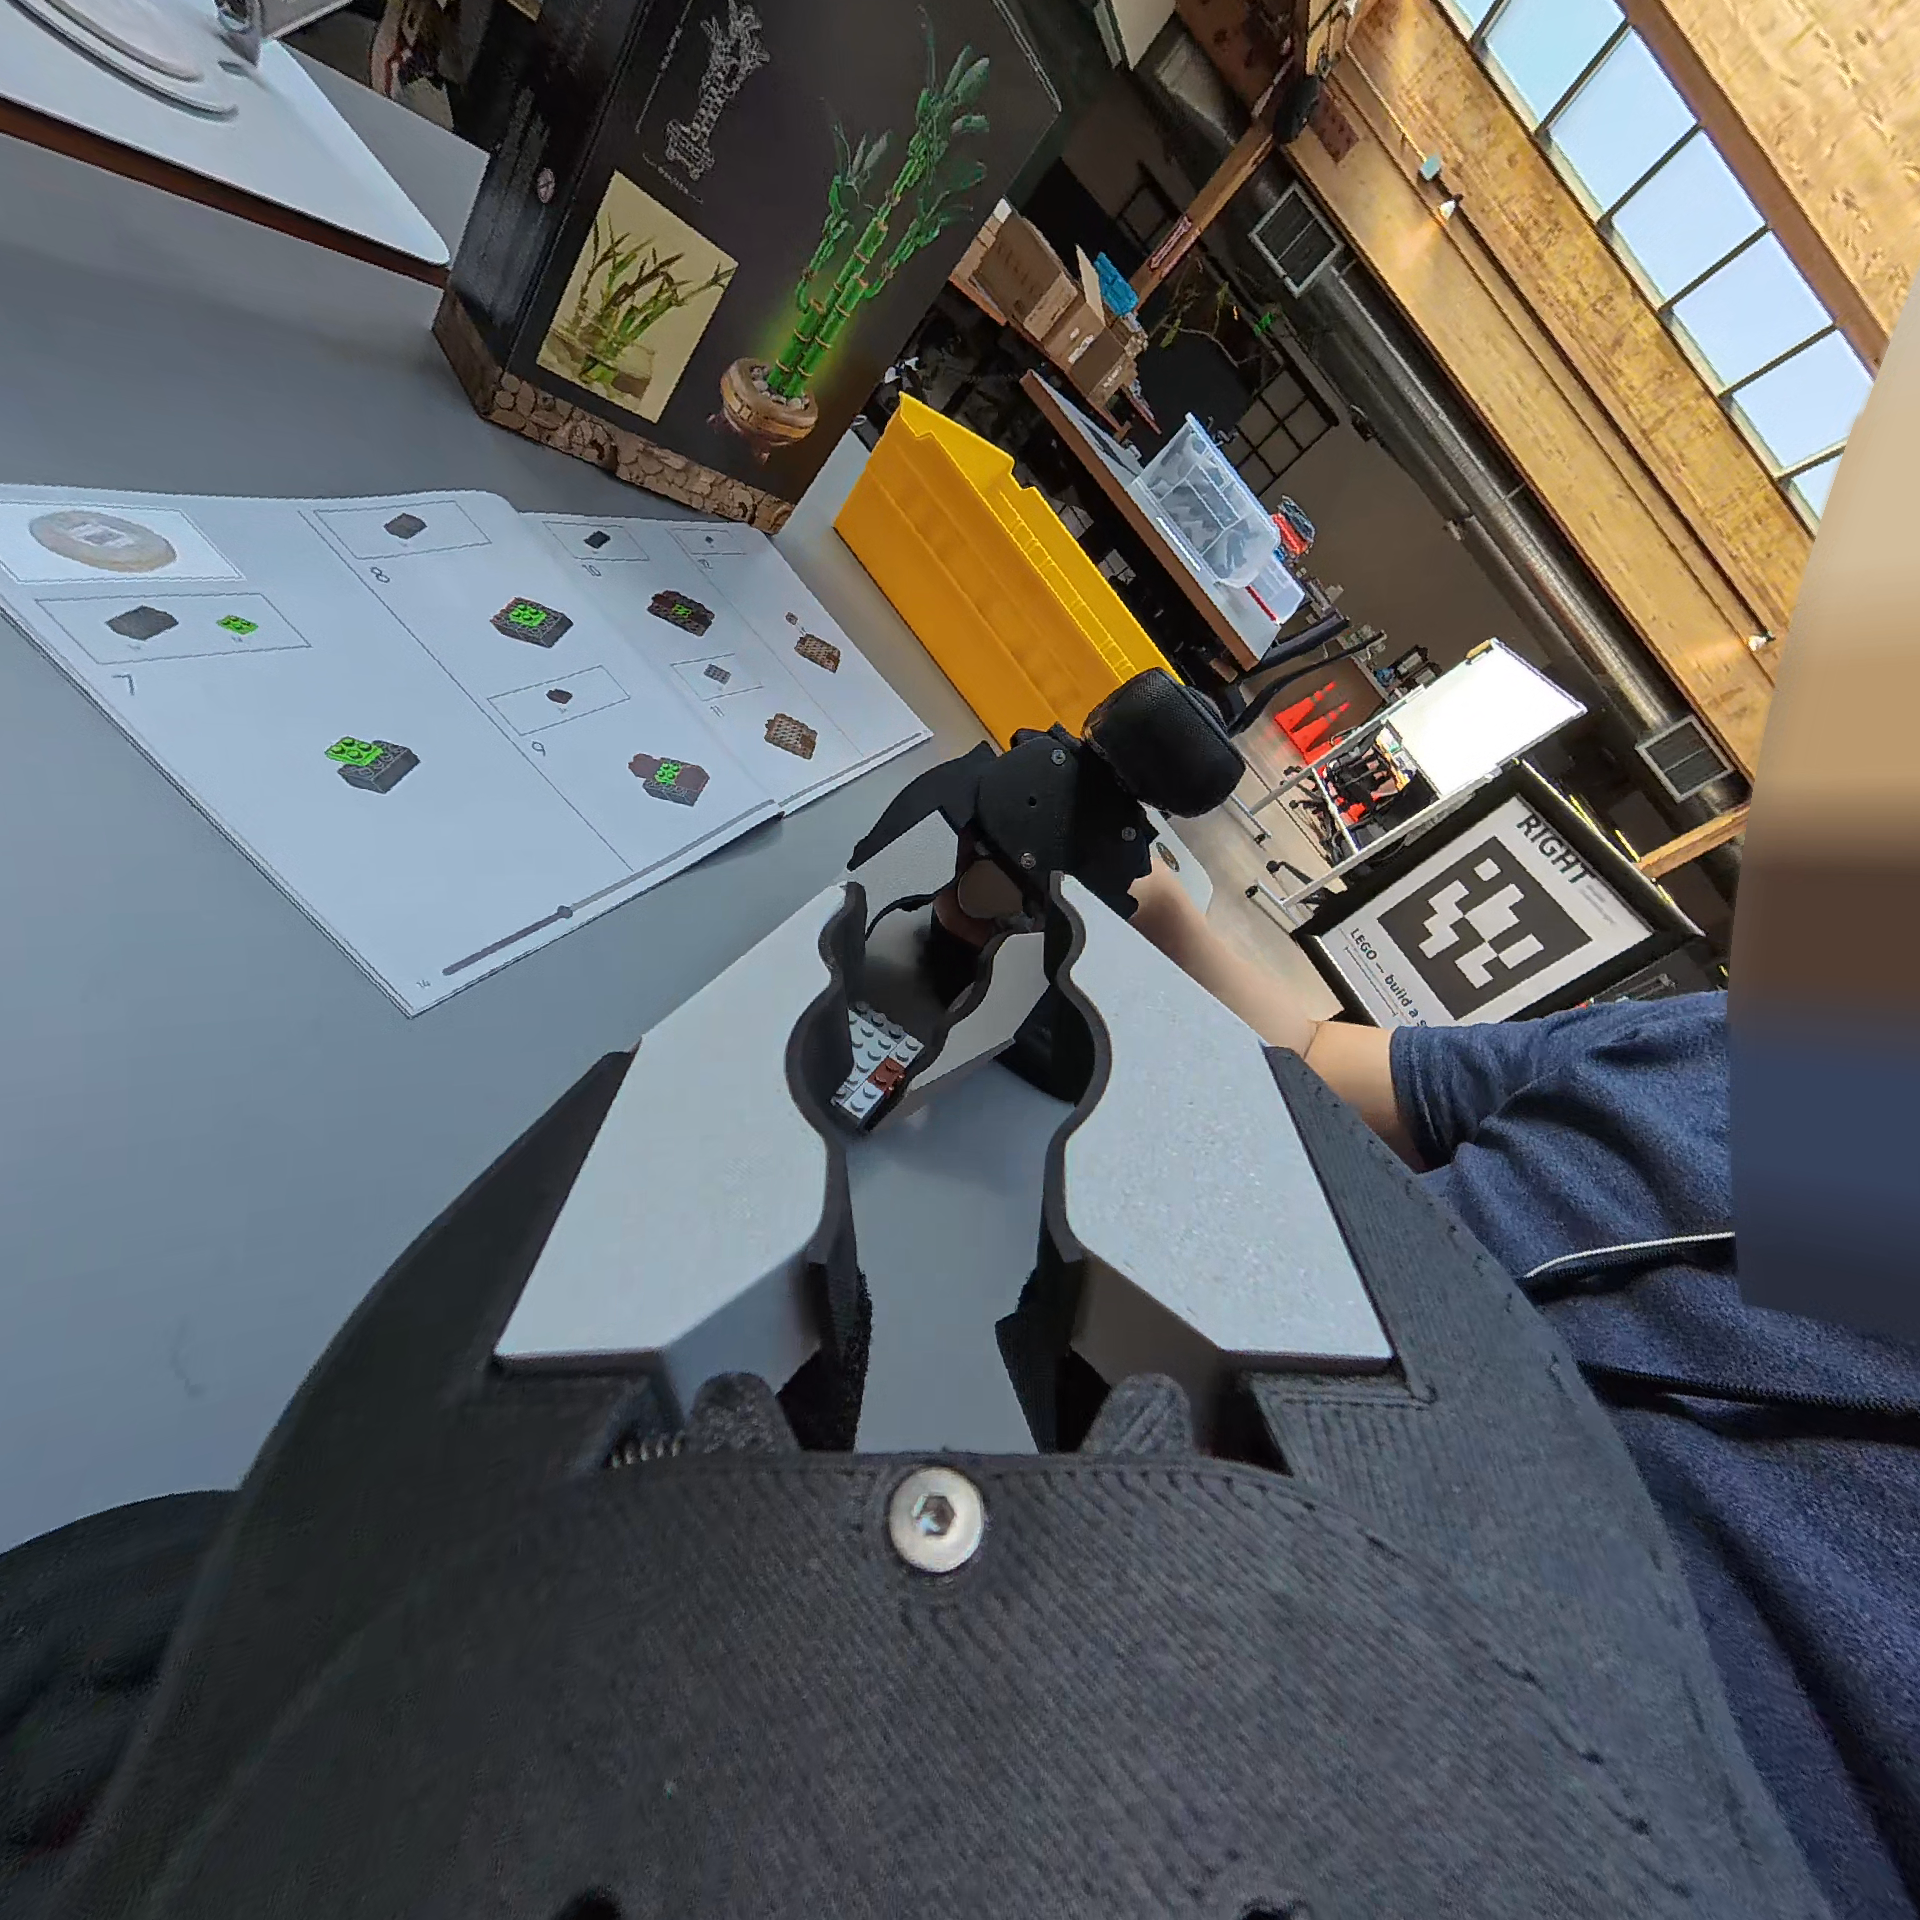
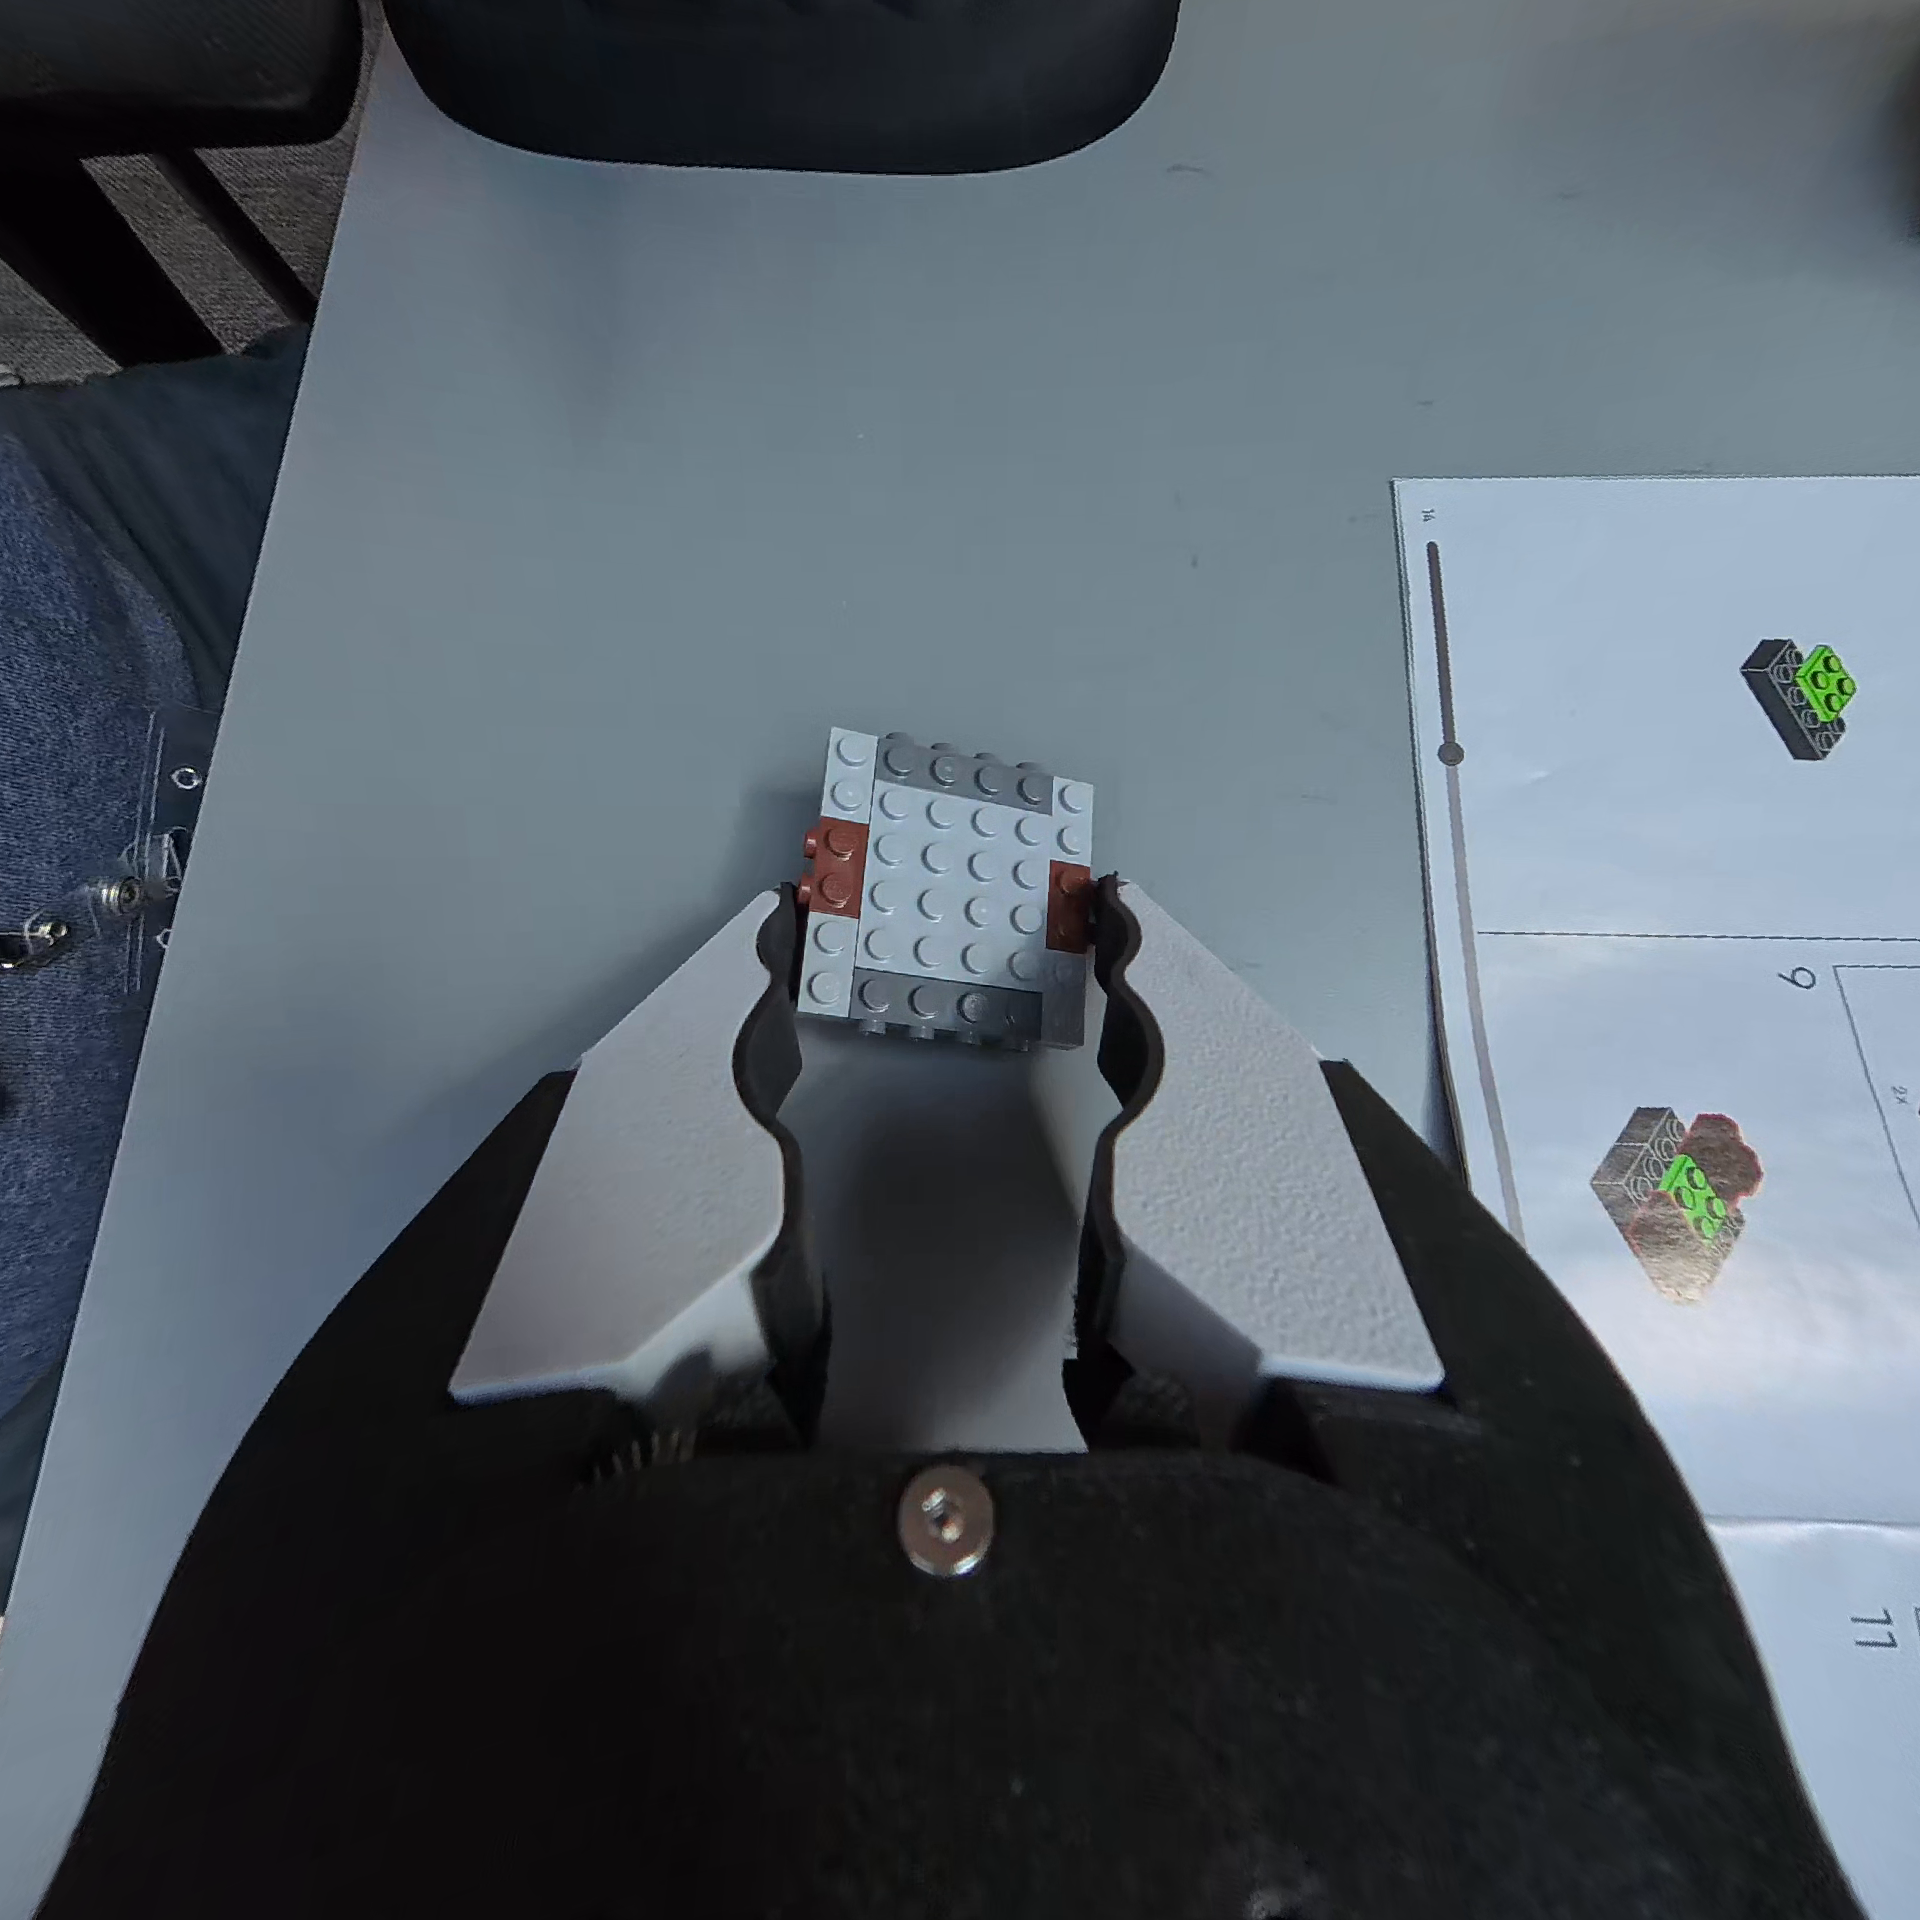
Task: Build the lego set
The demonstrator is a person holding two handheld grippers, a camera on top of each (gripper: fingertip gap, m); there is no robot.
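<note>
A square Lego plate assembly in light grey, with dark grey strips and two red-brown pieces on its sides, lies flat on the grey table. My right gripper is shut on it, with one fingertip against each red-brown side piece. In the left wrist view the assembly shows small and edge-on between the right gripper's fingers. My left gripper is open and empty. It hovers short of the right gripper and points toward it.
An open instruction booklet lies on the table, to the right of the assembly in the right wrist view. The dark set box and yellow bins stand beyond it. A person's blue sleeve and a black chair are close by.
</note>
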